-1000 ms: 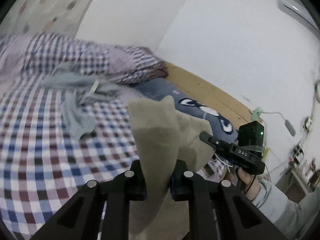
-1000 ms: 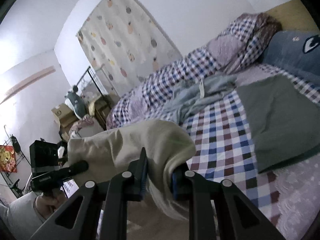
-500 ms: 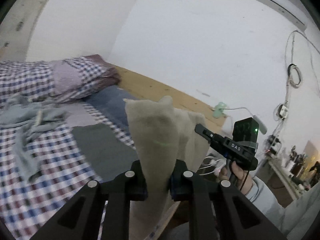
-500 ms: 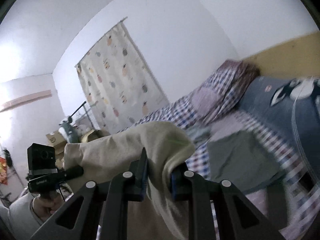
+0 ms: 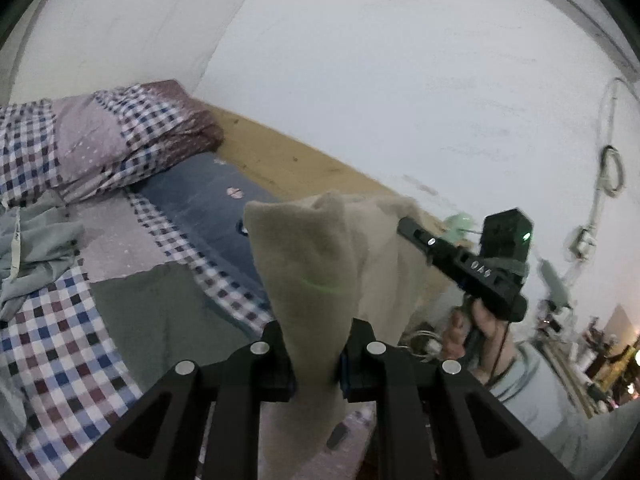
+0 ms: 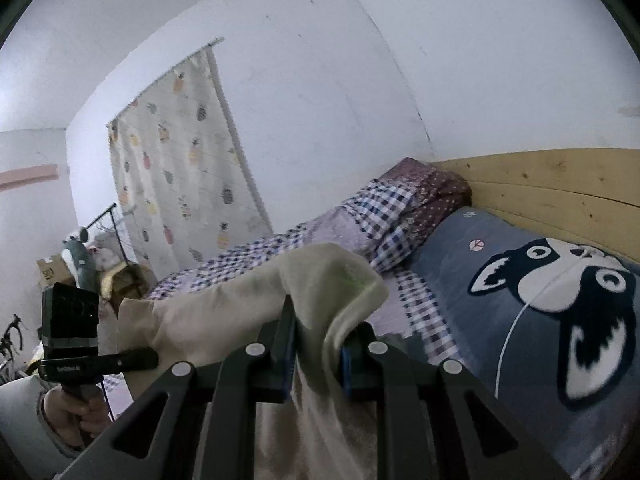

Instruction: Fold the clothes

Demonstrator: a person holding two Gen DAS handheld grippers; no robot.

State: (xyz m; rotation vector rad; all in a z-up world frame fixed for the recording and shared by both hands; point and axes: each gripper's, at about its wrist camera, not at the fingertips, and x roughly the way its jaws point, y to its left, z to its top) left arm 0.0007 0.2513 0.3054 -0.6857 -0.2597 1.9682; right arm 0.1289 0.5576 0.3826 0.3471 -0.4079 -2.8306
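Observation:
A beige garment (image 5: 312, 264) hangs in the air between both grippers, above the near edge of the bed. My left gripper (image 5: 316, 364) is shut on one corner of it; the cloth stands up above the fingers and droops below. My right gripper (image 6: 316, 356) is shut on the other corner of the beige garment (image 6: 224, 316), which stretches leftwards to the left gripper (image 6: 132, 360). In the left wrist view the right gripper (image 5: 408, 228) shows at the right, pinching the cloth's far edge. A folded grey-green garment (image 5: 160, 312) lies flat on the checked bedsheet (image 5: 60, 360).
A crumpled grey-blue garment (image 5: 28, 248) lies at the bed's left. A checked quilt (image 5: 92, 144) and a blue cat-print pillow (image 6: 540, 292) lie by the wooden headboard (image 6: 552, 180). A pineapple curtain (image 6: 180, 184), boxes and a rack stand beyond. A person's hand (image 5: 476, 320) holds the right gripper.
Both grippers have risen and swung towards the headboard, carrying the beige garment stretched between them. The bed now sits lower in both views. The grips have not changed.

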